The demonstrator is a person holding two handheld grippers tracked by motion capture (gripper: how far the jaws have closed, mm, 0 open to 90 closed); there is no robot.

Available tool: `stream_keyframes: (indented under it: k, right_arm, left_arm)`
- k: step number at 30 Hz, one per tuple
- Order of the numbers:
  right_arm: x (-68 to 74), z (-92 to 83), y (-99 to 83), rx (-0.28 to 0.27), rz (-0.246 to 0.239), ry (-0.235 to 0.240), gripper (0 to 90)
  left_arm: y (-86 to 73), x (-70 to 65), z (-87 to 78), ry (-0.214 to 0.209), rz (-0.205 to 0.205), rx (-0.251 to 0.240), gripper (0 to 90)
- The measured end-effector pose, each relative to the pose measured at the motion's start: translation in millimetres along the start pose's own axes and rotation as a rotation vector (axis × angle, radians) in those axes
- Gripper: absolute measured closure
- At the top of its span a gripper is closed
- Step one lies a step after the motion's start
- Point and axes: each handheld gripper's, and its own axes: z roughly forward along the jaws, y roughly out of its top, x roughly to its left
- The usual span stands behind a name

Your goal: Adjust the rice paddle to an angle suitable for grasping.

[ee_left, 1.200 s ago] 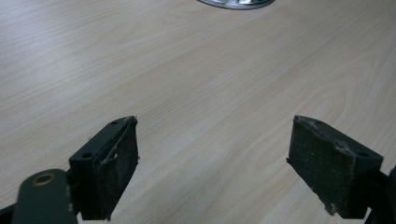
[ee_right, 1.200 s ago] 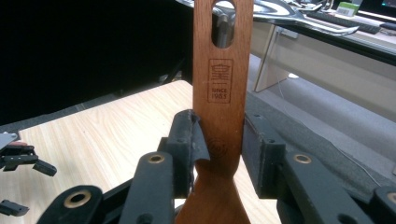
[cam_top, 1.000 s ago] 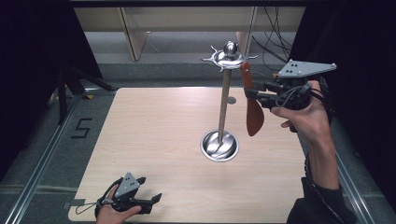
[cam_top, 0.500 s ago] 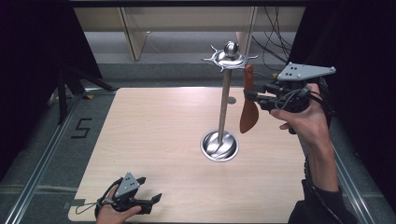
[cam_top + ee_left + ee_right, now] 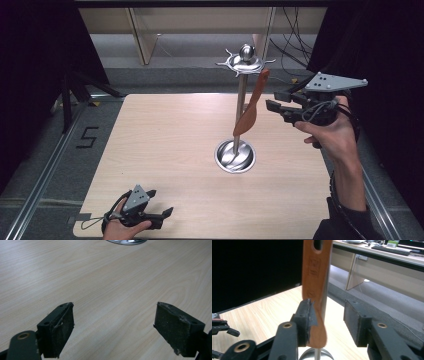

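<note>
A metal utensil stand [image 5: 240, 107] rises from a round base [image 5: 235, 156] in the middle of the table, with a ring of hooks at its top [image 5: 245, 60]. An orange-brown wooden spatula [image 5: 248, 112] hangs tilted from the right side of that ring, its blade against the pole. My right gripper [image 5: 272, 99] is open just right of it. In the right gripper view the spatula [image 5: 315, 277] hangs next to the left pad [image 5: 305, 317], and the right gripper [image 5: 328, 320] grips nothing. My left gripper [image 5: 164, 218] rests open at the table's front left, and in its own view the left gripper [image 5: 113, 327] holds nothing.
The light wooden table [image 5: 165, 140] has dark floor and a metal rail on its left. Desks and cables stand behind its far edge. The stand base [image 5: 126, 241] lies well ahead of the left gripper.
The right gripper has let go of the spatula and drawn back to the right. The spatula's blade has swung left onto the pole. The left gripper has not moved.
</note>
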Motion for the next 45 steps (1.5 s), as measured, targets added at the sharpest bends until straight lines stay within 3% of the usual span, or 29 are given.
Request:
stream_keyframes:
  k: [5,8,9,11,12,13,14,17,18,21,23,26,27,29,30,31,32,33,34,37,38,40,41,43,44,45]
  right_arm:
    - [-2.9,-5.9,-12.6,0.001,0.004,0.006,54.1]
    - [-2.5,-9.5,-17.4,0.005,0.019,0.005,53.8]
    - [-2.2,-12.0,-21.2,-0.015,0.023,-0.017,53.8]
    - [-3.0,-16.7,-25.4,-0.003,0.02,-0.007,53.2]
    - [-3.5,-17.5,-27.0,-0.008,0.007,-0.008,52.8]
    - [-3.5,-19.4,-29.7,-0.012,0.009,-0.014,52.0]
    - [-3.0,-19.5,-32.0,-0.009,0.021,-0.008,51.3]
    - [-3.6,-19.0,-38.2,-0.009,0.009,-0.022,50.2]
    - [-2.5,-18.5,-40.4,-0.005,0.02,-0.019,50.0]
    - [-1.3,-16.7,-46.2,0.008,0.01,-0.017,49.6]
    - [0.2,-14.9,-49.2,0.003,0.013,-0.016,48.8]
    - [3.7,-13.2,-53.7,0.005,0.037,-0.016,46.9]
    - [3.4,-13.2,-54.3,0.019,0.029,-0.006,45.8]
    - [4.8,-12.3,-57.8,0.023,0.022,-0.018,44.5]
    - [6.1,-11.7,-59.0,0.02,0.038,-0.015,43.8]
    - [6.1,-11.7,-59.0,0.02,0.038,-0.015,43.8]
    - [5.3,-11.5,-59.9,0.021,0.03,-0.014,43.2]
    - [5.8,-12.4,-60.6,0.023,0.039,-0.021,42.7]
    - [4.9,-13.1,-61.6,0.029,0.028,-0.019,42.0]
    - [4.7,-11.6,-67.3,0.024,0.022,-0.033,40.2]
    - [5.8,-11.7,-71.1,0.023,0.049,-0.047,39.9]
    - [3.4,-11.7,-72.2,0.02,0.027,-0.045,39.6]
    - [4.4,-12.9,-74.6,0.038,0.059,-0.029,39.4]
    - [2.9,-13.9,-78.4,0.036,0.068,-0.023,39.4]
    - [1.7,-15.2,-82.3,0.039,0.065,-0.027,39.4]
    - [1.7,-15.2,-82.3,0.039,0.065,-0.027,39.4]
  left_arm:
    - [0.5,1.6,-0.3,-0.002,0.031,0.003,15.3]
    - [0.3,0.9,0.0,0.001,0.018,0.0,15.3]
    - [0.3,0.9,0.2,0.001,0.019,0.0,15.3]
    - [0.0,0.9,1.1,-0.004,0.019,-0.007,15.3]
    - [1.5,5.2,-0.7,0.009,0.077,0.026,15.3]
    - [1.7,5.4,-0.6,0.011,0.08,0.023,15.3]
    - [0.6,1.4,0.3,0.002,0.027,0.004,15.3]
    - [0.3,0.9,0.1,0.002,0.018,0.0,15.3]
    - [-0.1,-0.2,0.2,0.003,-0.004,0.0,15.3]
    - [-0.2,-0.1,0.1,0.002,-0.002,0.002,15.3]
    - [0.4,1.8,-0.8,0.005,0.025,0.007,15.3]
    - [0.5,1.7,-1.6,0.008,0.025,0.006,15.3]
    - [0.0,0.0,-1.6,0.006,0.001,0.005,15.3]
    - [1.1,0.8,-2.5,0.007,0.026,0.001,15.3]
    - [0.3,-0.4,-1.1,-0.001,-0.006,-0.006,15.3]
    - [0.3,-0.4,-1.1,-0.001,-0.006,-0.006,15.3]
    - [0.3,1.0,-2.2,0.012,0.011,0.016,15.3]
    - [0.4,-0.2,-1.8,0.002,0.004,-0.002,15.3]
    - [1.2,0.9,-2.6,0.007,0.028,0.002,15.3]
    - [0.6,-0.5,-1.2,0.004,-0.002,-0.003,15.3]
    - [0.9,0.7,-0.6,-0.003,0.02,-0.014,15.3]
    - [1.1,0.2,-0.9,-0.003,0.013,-0.009,15.3]
    - [1.3,0.4,-1.0,-0.004,0.015,-0.009,15.3]
    - [1.5,0.5,-0.8,-0.004,0.016,-0.01,15.3]
    - [2.5,3.4,-2.1,0.007,0.062,0.011,15.3]
    - [2.5,3.4,-2.1,0.007,0.062,0.011,15.3]
